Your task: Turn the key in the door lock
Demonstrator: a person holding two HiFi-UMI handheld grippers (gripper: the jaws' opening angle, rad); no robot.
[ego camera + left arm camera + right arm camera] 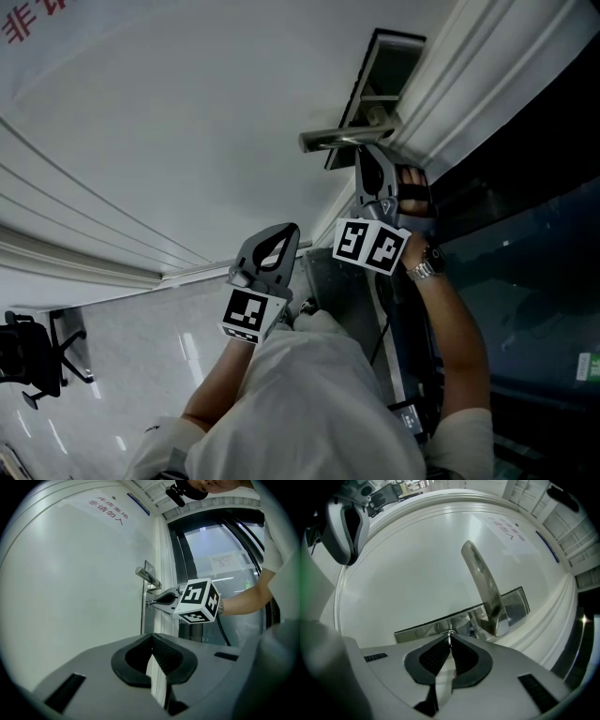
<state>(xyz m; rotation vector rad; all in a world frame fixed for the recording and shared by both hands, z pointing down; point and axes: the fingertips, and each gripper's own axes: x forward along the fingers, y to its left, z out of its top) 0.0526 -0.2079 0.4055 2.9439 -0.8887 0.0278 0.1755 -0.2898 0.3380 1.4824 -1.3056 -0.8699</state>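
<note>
Head view: we face a white door above a pale polished floor, with dark glass at our right. Our right claw reaches in just beside the lever handle.

Left gripper view: our left claw is pressed together, empty, well apart from the door.

Right gripper view: the claw's tips pinch the key against the metal lock plate.

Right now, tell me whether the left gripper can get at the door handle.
Probably yes: the left gripper is empty with open space ahead, and the door handle juts out bare; the right gripper sits just below, on the key.
</note>
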